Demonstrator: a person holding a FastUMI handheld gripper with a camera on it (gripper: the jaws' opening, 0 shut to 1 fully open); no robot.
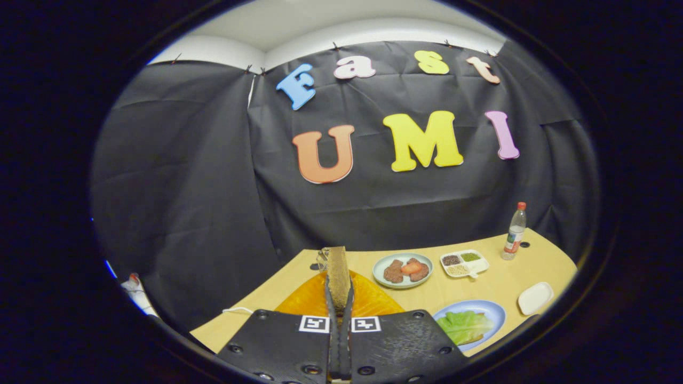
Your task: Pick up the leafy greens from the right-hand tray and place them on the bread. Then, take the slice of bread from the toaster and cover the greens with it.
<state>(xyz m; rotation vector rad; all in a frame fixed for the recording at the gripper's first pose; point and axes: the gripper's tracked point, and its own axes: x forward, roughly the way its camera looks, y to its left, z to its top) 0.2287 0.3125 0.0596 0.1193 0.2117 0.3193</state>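
- The hand-held gripper (339,298) has both fingers pressed onto a thin, brown, coarse-textured slice of bread (338,274), held upright and edge-on between them.
- The slice stands above an orange ribbed dome (368,300) just ahead of the fingers; what that dome is cannot be told.
- The green leafy lettuce (465,325) lies on a pale blue round plate (493,312), beside the fingers to the right; whether bread lies under it cannot be told.
- Judged risk: the grip covers only the lower edge, so a quick swing could let the slice pivot or slip.
- Judged risk: releasing it upright could tip it off the greens.
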